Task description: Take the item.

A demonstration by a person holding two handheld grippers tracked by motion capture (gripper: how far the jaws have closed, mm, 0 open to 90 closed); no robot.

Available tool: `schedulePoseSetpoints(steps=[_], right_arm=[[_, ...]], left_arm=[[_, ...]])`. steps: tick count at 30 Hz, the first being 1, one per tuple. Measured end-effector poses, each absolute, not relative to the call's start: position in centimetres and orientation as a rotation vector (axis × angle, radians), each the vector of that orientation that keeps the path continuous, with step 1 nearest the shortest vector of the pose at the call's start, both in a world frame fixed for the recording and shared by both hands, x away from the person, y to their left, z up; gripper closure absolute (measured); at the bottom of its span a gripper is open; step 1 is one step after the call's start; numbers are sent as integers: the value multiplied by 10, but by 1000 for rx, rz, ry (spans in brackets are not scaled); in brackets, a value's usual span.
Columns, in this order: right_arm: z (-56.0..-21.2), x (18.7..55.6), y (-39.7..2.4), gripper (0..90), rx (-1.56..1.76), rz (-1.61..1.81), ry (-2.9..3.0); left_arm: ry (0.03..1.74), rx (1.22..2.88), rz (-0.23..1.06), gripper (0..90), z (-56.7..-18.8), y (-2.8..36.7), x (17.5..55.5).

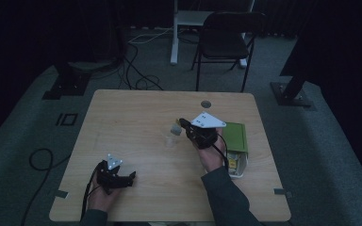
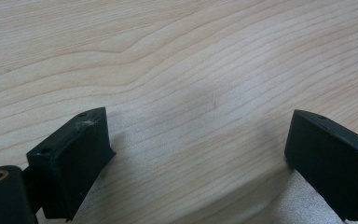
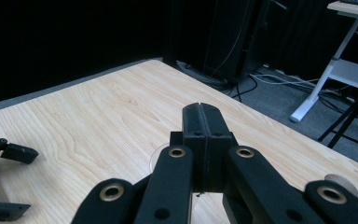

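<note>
Dim room, dark curtains at the back, grey carpet, a black folding chair [image 1: 226, 40] and a white desk leg [image 1: 174, 33] beyond the far edge. Work surface is a light wooden table [image 1: 136, 117].

Right gripper [image 1: 185, 125]: mid-table, right of centre, held above the surface with its grey three-cornered plate up, jaws pointing left and slightly away. In the right gripper view [image 3: 200, 119] the jaws are clenched flat against each other, no gap, and nothing visible between them. Just beyond the tips lies a small clear plastic bottle [image 1: 173, 134], pale cap at its far end. Long axis seems to run near-to-far, cap end toward the gripper tips. Too dim to say whether the tips touch it; in the right gripper view it is a faint clear disc [image 3: 157, 156] behind the jaws.

Left gripper [image 1: 131, 176]: near-left corner, low over the table, jaws pointing right. In the left gripper view [image 2: 196, 144] the jaws stand wide apart, released, bare wood between them, holding nothing.

Containers: a green-lidded box [image 1: 237, 136] just right of the right hand, long axis near-to-far. Its near end is open, showing something white and yellow inside [image 1: 233, 164]; can't make out what.

A small round grey insert [image 1: 205, 104] sits in the tabletop at the far side.
</note>
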State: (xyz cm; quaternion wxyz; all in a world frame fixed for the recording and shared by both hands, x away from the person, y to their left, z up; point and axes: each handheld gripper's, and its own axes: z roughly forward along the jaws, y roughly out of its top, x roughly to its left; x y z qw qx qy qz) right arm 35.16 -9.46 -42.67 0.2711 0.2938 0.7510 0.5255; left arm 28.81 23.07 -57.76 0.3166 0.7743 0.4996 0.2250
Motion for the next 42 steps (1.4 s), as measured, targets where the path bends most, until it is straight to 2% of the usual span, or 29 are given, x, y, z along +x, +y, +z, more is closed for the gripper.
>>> schedulePoseSetpoints(steps=[20, 42], right_arm=[[-423, 374, -81, 900, 812, 1411, 2024], [-444, 393, -62, 900, 882, 1353, 2073]], left_arm=[[1316, 2037, 593, 75, -578, 231, 288], [1315, 2039, 592, 75, -578, 231, 288]])
